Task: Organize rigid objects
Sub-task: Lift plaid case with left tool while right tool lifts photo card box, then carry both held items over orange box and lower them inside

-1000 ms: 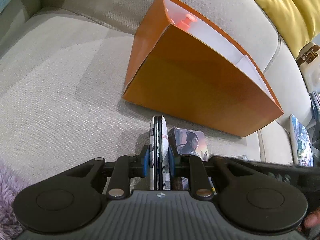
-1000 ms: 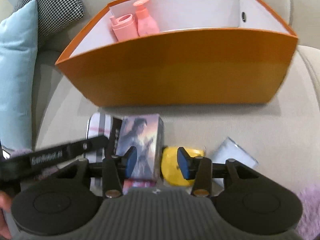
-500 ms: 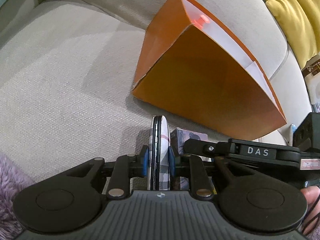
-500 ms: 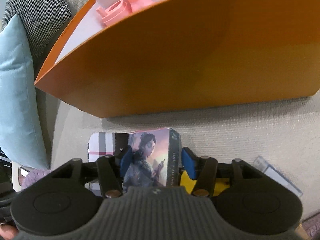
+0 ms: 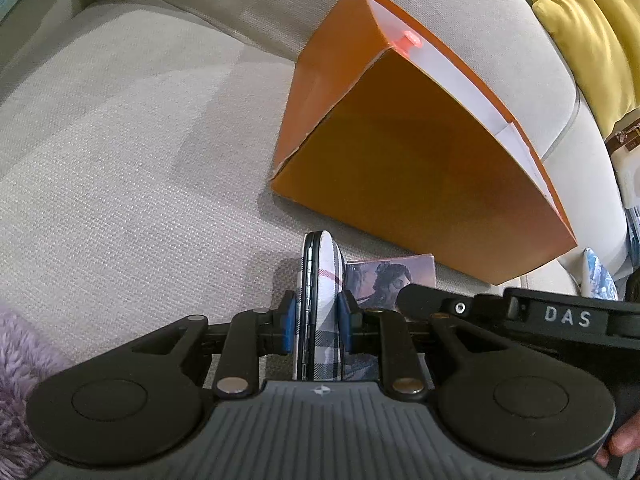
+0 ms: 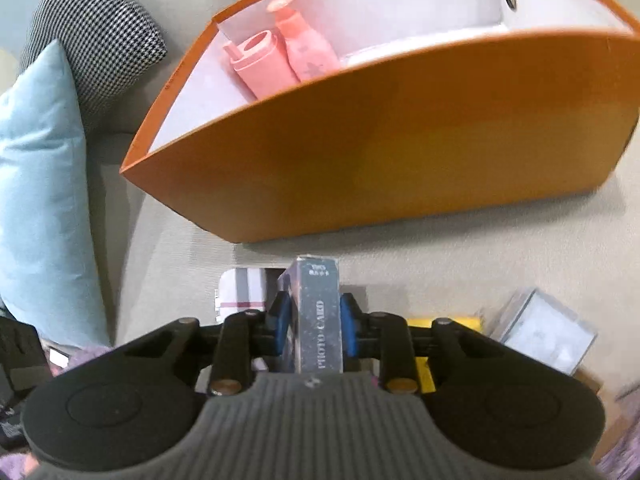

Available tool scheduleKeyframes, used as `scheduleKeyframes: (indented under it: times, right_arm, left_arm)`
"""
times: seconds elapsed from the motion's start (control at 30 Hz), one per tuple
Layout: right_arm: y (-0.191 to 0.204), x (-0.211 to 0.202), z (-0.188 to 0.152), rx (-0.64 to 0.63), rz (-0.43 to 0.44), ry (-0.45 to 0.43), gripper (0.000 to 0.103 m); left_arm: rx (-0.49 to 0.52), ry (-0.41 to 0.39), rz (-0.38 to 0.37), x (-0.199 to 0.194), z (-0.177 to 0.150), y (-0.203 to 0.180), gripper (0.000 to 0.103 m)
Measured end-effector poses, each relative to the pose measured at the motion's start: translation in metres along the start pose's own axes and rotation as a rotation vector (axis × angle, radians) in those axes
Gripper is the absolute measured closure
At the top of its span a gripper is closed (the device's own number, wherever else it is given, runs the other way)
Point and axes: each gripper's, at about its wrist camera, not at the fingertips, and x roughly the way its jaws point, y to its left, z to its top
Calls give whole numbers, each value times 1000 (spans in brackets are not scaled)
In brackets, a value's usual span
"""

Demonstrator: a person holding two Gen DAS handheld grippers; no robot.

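Left-wrist and right-wrist views over a beige woven sofa seat [image 5: 132,168]. The left gripper [image 5: 317,322] has its blue-padded jaws drawn close, pinching a thin plaid-patterned case with a dark edge [image 5: 320,300], which stands on its narrow edge between the pads; its lower end is hidden behind the gripper body, so whether it rests on the seat cannot be told. Just to the right of this case lies a small card box printed with a figure portrait [image 5: 390,280], partly covered by the black body of the right gripper marked "DAS" [image 5: 560,316]. In the right-wrist view the right gripper [image 6: 314,322] is closing its jaws on that same box, seen here as a grey-blue pack lettered "PHOTO CARD" [image 6: 320,312]; both blue pads touch its sides and it stands upright between them. The plaid case [image 6: 244,288] appears immediately to the left of the box. Beyond both items stands an open orange cardboard box with a white interior [image 6: 400,152], resting on the seat against the backrest; inside its left end are a pink pump bottle [image 6: 306,46] and a pink cylindrical container [image 6: 260,66], touching each other. A yellow object [image 6: 444,328] and a clear plastic case [image 6: 540,330] lie on the seat to the right of the gripper. A light-blue cushion [image 6: 40,184] and a houndstooth cushion [image 6: 96,32] lie to the left.
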Motion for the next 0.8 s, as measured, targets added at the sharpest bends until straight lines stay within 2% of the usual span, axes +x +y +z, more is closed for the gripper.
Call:
scheduleKeyframes:
  times: [0.07, 0.13, 0.4, 0.5, 0.8]
  right_arm:
    - [1, 1, -4, 16, 32, 15, 74]
    - [3, 0, -7, 2, 1, 7, 79]
    - [9, -3, -10, -34, -21, -22, 79]
    - [15, -11, -10, -70, -20, -48, 79]
    - [26, -55, -13, -148, -26, -162, 79]
  left_arm:
    - [-3, -1, 0, 0, 0, 0, 79]
    - [6, -3, 4, 0, -1, -2, 79]
    - [42, -22, -14, -8, -2, -9, 82]
    - [91, -63, -3, -19, -5, -18, 83]
    - [144, -181, -57, -66, -2, -41, 83]
